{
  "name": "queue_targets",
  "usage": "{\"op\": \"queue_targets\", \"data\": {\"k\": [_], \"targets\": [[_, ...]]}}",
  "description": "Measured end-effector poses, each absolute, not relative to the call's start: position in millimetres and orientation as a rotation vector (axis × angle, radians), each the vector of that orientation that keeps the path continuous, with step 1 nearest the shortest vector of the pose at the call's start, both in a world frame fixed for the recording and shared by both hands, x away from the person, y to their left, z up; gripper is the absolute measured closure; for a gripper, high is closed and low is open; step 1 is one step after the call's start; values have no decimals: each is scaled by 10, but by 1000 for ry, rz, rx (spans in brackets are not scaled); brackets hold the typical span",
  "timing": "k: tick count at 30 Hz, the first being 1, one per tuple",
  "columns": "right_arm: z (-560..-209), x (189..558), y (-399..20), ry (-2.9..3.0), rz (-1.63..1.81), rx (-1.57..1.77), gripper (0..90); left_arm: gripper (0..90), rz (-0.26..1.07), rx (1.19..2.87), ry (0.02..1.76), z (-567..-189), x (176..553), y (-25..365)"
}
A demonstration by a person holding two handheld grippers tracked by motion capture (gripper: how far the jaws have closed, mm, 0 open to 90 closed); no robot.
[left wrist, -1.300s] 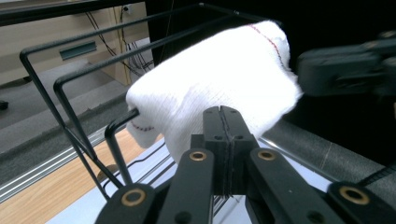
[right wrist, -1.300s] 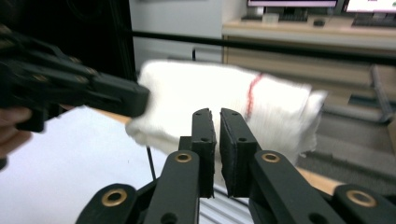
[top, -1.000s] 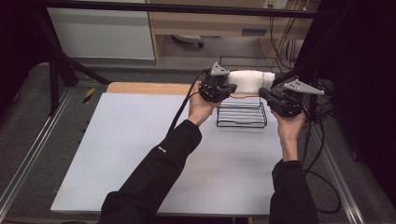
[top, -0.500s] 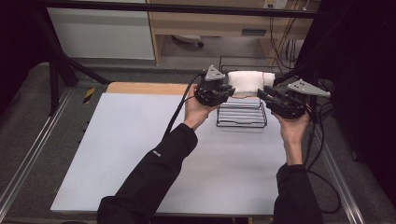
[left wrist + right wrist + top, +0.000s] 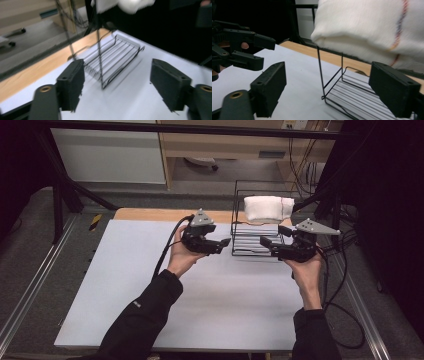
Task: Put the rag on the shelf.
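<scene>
A folded white towel point(image 5: 267, 208) with a thin red and blue stripe lies across the top of a black wire rack point(image 5: 256, 242) at the table's far right. In the right gripper view the towel point(image 5: 372, 32) sits just above and ahead of the jaws. My left gripper point(image 5: 223, 245) hangs open to the left of the rack, a little above the table. My right gripper point(image 5: 269, 243) is open at the rack's front right corner. The rack point(image 5: 112, 58) lies ahead between the left jaws, and the towel point(image 5: 125, 5) is blurred at the top.
The white table top point(image 5: 200, 295) stretches toward the near and left sides. A wooden strip point(image 5: 150, 214) runs along its far edge. Black frame posts point(image 5: 60, 195) and hanging cables point(image 5: 300, 165) stand behind and to the right. A metal rail point(image 5: 30, 295) borders the left.
Both grippers have drawn back from the towel toward the near side and lower. The towel stays on top of the rack, no longer between the jaws.
</scene>
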State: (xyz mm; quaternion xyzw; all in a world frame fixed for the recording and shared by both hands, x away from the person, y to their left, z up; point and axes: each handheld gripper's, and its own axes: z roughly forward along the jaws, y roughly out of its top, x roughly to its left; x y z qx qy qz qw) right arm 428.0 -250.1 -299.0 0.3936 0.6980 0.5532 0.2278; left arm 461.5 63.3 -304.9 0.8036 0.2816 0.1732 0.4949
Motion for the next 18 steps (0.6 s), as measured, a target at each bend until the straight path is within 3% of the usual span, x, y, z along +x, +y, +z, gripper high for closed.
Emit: {"op": "queue_targets", "data": {"k": [10, 18], "targets": [[-3268, 4205, -2342, 2017, 1507, 1089, 24, 83, 426, 1999, 792, -3421, 4410, 1270], [-3444, 4126, -2265, 2074, 1482, 1063, 5, 52, 429, 1995, 878, -3696, 4196, 1780]]}}
